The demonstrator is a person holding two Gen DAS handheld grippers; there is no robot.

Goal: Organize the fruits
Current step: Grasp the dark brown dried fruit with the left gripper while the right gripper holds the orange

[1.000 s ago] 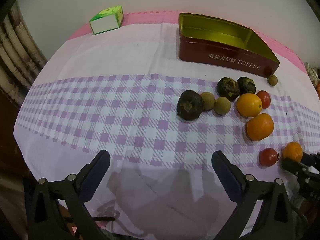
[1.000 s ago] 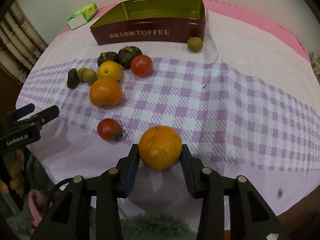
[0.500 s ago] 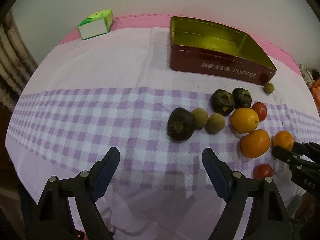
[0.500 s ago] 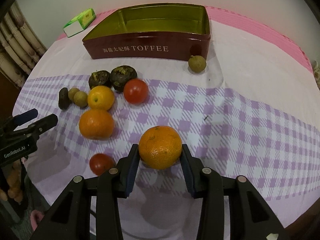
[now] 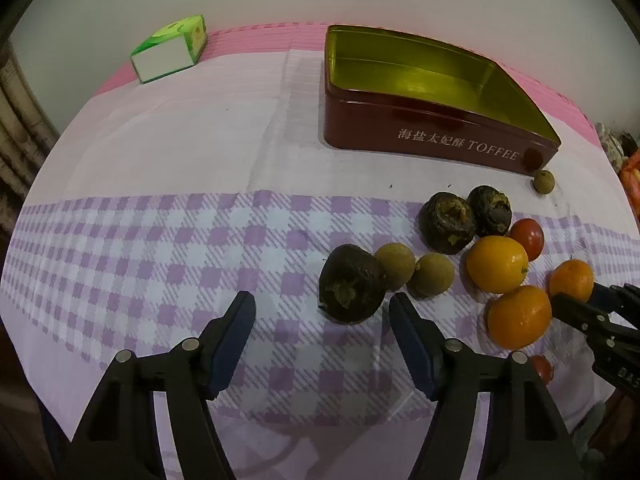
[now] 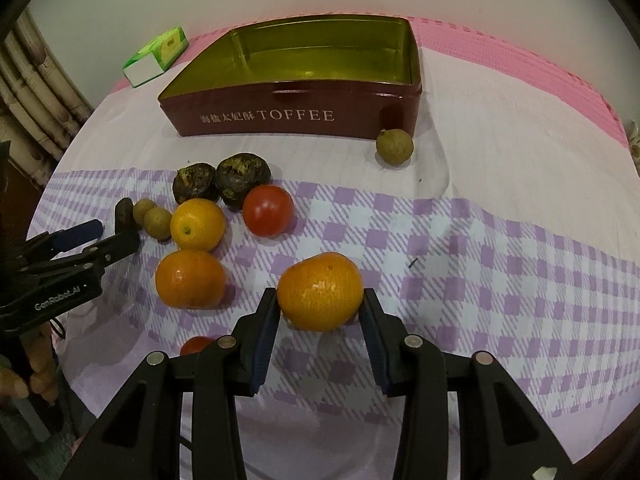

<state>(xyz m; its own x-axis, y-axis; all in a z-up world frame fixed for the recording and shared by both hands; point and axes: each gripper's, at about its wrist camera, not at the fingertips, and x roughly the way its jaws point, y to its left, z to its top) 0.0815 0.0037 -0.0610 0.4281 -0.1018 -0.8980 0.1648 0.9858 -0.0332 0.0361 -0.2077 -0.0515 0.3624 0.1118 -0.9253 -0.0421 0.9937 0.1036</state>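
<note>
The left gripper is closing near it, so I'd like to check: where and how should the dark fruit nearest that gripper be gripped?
Grip the dark fruit across its widest middle, coming from above and the near side. It is roundish and lumpy, its stem end facing the left gripper, whose closing jaws are still short of it. One tan fruit touches its far right side, so keep that finger on the clear near flank.

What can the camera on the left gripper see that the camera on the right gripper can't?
Only the left wrist view shows the left gripper from behind, jaws closing with nothing between them, short of a dark fruit.

Only the right wrist view shows the right gripper head-on, shut on an orange, and a hand at the left edge.

Both show the toffee tin, the green box, tomatoes and small brown fruits on the checked cloth.
</note>
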